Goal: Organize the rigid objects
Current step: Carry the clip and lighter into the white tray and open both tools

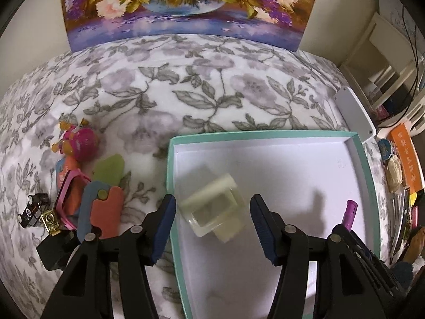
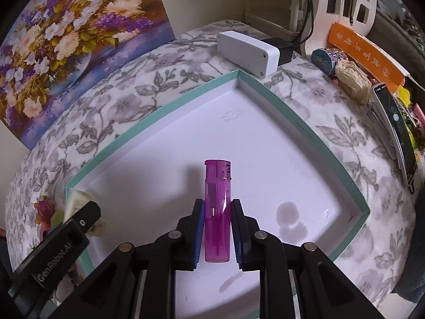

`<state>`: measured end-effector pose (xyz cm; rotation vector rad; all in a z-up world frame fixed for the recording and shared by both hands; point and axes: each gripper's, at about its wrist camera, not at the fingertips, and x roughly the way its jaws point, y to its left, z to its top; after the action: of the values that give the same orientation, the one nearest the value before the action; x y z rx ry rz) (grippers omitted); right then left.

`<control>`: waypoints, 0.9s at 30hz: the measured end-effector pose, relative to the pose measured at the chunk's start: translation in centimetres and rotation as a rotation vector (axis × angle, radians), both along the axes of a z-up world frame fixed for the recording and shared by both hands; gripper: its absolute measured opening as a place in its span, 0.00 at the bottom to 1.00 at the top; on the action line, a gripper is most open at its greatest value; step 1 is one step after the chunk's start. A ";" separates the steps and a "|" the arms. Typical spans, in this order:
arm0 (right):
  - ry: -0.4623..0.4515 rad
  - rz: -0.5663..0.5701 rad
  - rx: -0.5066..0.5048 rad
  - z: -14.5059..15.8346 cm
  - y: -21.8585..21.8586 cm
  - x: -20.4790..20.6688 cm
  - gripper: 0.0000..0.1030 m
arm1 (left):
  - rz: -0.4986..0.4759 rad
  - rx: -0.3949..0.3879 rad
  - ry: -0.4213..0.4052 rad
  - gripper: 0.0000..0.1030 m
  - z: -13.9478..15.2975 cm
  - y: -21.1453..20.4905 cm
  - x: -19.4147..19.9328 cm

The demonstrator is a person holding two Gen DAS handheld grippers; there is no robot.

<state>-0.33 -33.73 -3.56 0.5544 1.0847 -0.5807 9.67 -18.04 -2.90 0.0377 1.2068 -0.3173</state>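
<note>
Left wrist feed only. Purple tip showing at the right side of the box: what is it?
Observer: A purple lighter, clamped upright in the right gripper, over the box.
Operator: Floor under it clean?
Observer: No. Greyish stains mark the white floor just right of the lighter.
Operator: Anything behind the white case?
Observer: A black plug with a cable sits against the far end of the white case.

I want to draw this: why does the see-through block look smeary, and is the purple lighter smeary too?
Left wrist view: the clear block is smeared, probably by motion. Right wrist view: the purple lighter looks sharp and casts a dark shadow on the tray.
</note>
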 end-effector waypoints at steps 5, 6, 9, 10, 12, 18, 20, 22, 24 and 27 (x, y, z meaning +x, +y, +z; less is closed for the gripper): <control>-0.005 0.010 -0.008 0.2 0.1 0.0 0.21 | 0.018 -0.034 -0.001 0.69 0.6 0.8 0.0; -0.007 0.014 -0.012 0.2 0.2 0.0 0.21 | 0.022 -0.039 -0.004 0.71 0.9 0.9 0.0; -0.006 0.028 -0.037 0.5 0.7 0.1 0.21 | 0.044 -0.053 -0.020 0.79 1.6 1.7 -0.1; -0.004 0.036 -0.044 0.6 0.8 0.2 0.22 | 0.052 -0.055 -0.025 0.79 1.8 2.0 -0.2; 0.000 0.047 -0.050 0.6 1.0 0.3 0.26 | 0.069 -0.058 -0.034 0.80 2.2 2.8 -0.3; 0.032 0.069 -0.084 0.5 1.5 0.1 0.55 | 0.132 -0.043 -0.068 0.91 3.0 5.3 -0.7; 0.033 0.069 -0.092 0.6 1.5 -0.1 0.56 | 0.159 -0.016 -0.073 0.91 2.9 6.3 -0.9; 0.033 0.072 -0.084 0.7 1.6 -0.3 0.62 | 0.181 0.011 -0.077 0.92 2.9 7.1 -1.1; 0.028 0.080 -0.074 0.8 1.8 -0.5 0.69 | 0.203 0.042 -0.077 0.92 2.8 7.9 -1.4; 0.031 0.091 -0.062 0.8 2.3 -0.8 0.72 | 0.234 0.078 -0.065 0.96 2.8 9.2 -1.9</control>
<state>-1.15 -31.41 -2.77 0.4413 1.1117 -0.5428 7.81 -8.88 -0.07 -0.0251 1.1454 -0.0637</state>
